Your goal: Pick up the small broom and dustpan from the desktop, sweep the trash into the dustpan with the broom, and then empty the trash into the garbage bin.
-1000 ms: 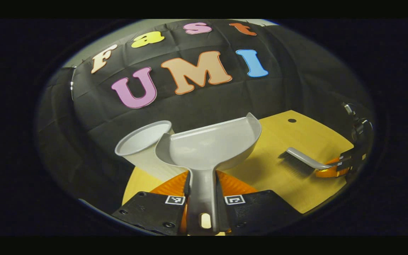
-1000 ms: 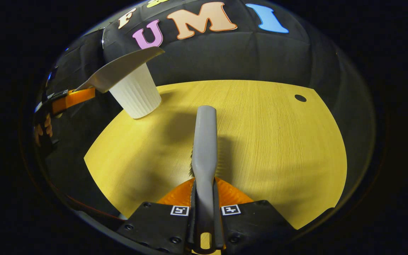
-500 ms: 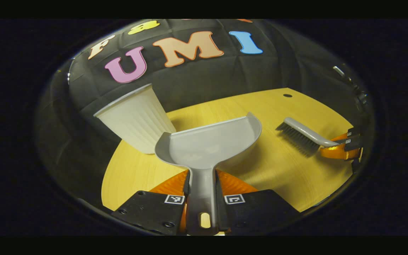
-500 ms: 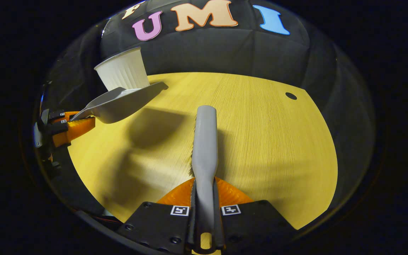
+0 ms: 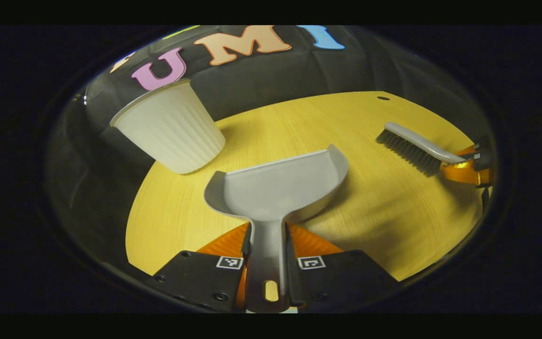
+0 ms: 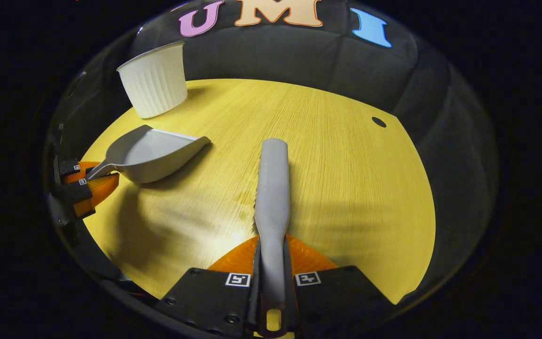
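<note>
In the left gripper view, the left gripper (image 5: 267, 256) is clamped on the handle of the grey dustpan (image 5: 275, 188), whose scoop sits at frame centre over the yellow desktop (image 5: 384, 212). The white ribbed bin (image 5: 170, 127) stands upper left. In the right gripper view, the right gripper (image 6: 272, 282) pinches the broom (image 6: 272, 188), centre frame.

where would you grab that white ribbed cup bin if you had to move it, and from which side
Probably the ribbed side wall of the white ribbed cup-shaped garbage bin, just under its rim, coming in level from the yellow wooden desktop side. It stands upright at the desk's far corner and widens upward, so the flare should resist slipping. The black cloth wall behind blocks the far side.
</note>
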`<state>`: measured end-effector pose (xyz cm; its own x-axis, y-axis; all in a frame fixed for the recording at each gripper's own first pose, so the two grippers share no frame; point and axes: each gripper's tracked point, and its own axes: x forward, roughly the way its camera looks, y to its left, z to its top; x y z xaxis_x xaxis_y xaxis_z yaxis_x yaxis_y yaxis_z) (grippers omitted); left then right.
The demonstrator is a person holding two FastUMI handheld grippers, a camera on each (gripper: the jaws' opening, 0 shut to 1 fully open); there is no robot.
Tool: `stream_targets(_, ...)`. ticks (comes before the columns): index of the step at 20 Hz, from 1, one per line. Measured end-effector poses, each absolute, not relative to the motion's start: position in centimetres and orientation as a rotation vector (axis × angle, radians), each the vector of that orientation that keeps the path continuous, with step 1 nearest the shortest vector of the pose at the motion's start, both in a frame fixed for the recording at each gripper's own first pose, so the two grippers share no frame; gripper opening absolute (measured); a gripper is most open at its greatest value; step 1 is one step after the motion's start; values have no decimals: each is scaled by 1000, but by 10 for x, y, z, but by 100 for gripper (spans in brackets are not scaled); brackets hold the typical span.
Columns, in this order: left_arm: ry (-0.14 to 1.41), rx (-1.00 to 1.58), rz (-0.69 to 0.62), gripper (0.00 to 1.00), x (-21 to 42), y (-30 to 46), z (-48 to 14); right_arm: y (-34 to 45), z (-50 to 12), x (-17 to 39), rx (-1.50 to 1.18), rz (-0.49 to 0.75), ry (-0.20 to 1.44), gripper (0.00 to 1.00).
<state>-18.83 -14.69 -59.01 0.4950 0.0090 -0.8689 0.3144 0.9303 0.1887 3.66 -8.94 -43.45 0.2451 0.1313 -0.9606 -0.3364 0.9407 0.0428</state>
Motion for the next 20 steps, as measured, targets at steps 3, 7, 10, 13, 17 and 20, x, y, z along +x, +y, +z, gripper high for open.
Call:
stream_targets(3, 1045, 315, -176, 31, -190, -147, -591, -91, -432, 35, -178, 329, 1299, 23)
stream_targets(7, 980, 283, -159, 79, -194, -149, -575, -97, -405, 40, -166, 333, 1234, 46)
stream_targets(10, 843, 264, -124, 94, -180, -154, -537, -96, -359, 53, -110, 339, 1098, 80)
stream_targets(13, 738, 282, -89, 95, -174, -159, -494, -95, -301, 85, -50, 359, 872, 92)
stream_targets(17, 526, 223, -6, 94, -159, -169, -410, -112, -228, 96, 42, 369, 596, 92)
stream_targets(20, 317, 130, 14, 94, -144, -182, -328, -131, -166, 93, 76, 344, 447, 92)
